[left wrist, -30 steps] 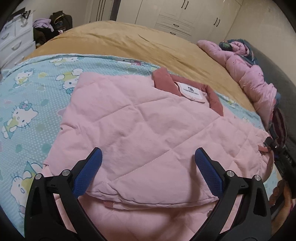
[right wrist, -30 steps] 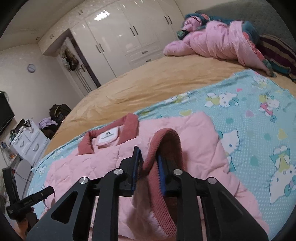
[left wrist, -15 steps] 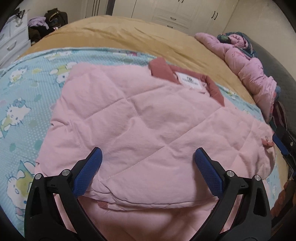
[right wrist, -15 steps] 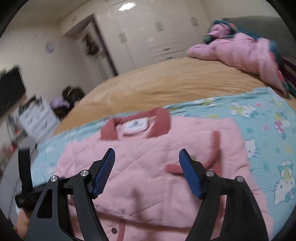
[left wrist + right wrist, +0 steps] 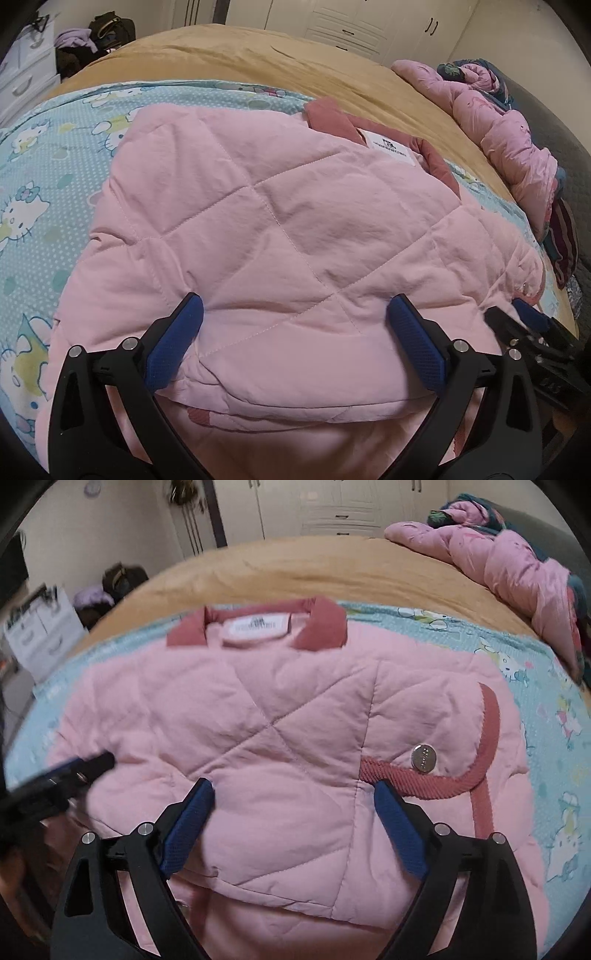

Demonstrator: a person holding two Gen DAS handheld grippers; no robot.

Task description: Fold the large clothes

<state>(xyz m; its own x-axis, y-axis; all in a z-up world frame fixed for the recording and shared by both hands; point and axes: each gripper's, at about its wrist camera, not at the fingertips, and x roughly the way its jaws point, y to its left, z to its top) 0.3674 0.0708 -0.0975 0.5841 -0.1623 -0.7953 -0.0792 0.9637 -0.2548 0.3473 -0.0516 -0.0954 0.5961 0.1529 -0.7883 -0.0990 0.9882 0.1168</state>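
**Both grippers spread above a half-folded pink quilted jacket**

A pink quilted jacket (image 5: 280,236) lies on a light-blue cartoon-cat sheet (image 5: 44,177) spread over a tan bedcover (image 5: 258,55). Its sides are folded in over the middle, so the front and most of both sleeves are hidden. A darker pink ribbed collar (image 5: 321,624) with a white label (image 5: 255,626) faces the far side; the label's print is too blurred to read. On the right fold lies a ribbed cuff (image 5: 484,746) beside a silver snap button (image 5: 423,758).

The left gripper (image 5: 295,336) hangs just above the near hem, its blue pads well apart and nothing pinched between them. The right gripper (image 5: 293,812) hangs over the same hem; its jaws are opening and only flat fabric shows below the gap, none of it clamped. Each gripper appears in the other's view as a dark, smeared shape at the frame edge.

The jacket's near edge is cut off behind the gripper bodies. A crumpled pink duvet (image 5: 509,565) sits at the bed's far right, partly out of frame.
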